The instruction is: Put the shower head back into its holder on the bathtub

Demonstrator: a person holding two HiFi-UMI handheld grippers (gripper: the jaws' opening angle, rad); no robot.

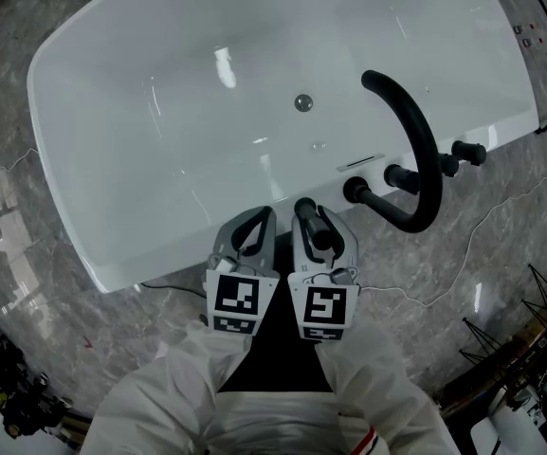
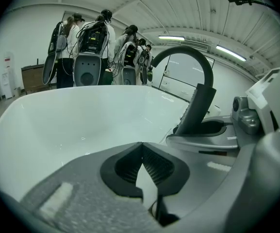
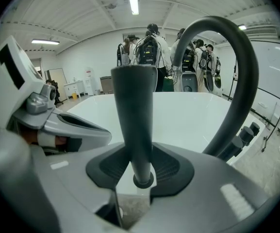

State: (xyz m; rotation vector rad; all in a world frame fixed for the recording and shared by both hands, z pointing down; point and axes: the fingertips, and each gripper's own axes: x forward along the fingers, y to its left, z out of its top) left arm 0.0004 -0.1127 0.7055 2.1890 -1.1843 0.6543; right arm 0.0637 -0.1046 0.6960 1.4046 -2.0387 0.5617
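The black shower head [image 3: 134, 125] stands upright as a dark rod between the pads of my right gripper [image 3: 140, 165], which is shut on its stem. The stem's foot sits in a small black ring [image 3: 143, 181] on the rim of the white bathtub [image 1: 140, 112]. In the head view the same shower head [image 1: 317, 229] shows at the tub's near rim inside my right gripper [image 1: 313, 218]. Close beside it on the left, my left gripper [image 1: 254, 224] is shut with nothing between its pads, and its jaws [image 2: 141, 152] meet at the tips over the tub.
A black arched spout [image 1: 415, 150] rises from the rim to the right, with three black knobs [image 1: 398, 175] along its base. The drain [image 1: 302, 102] lies in the tub's middle. A thin cable [image 1: 463, 245] crosses the grey marble floor. Several people [image 2: 96, 42] stand beyond the tub.
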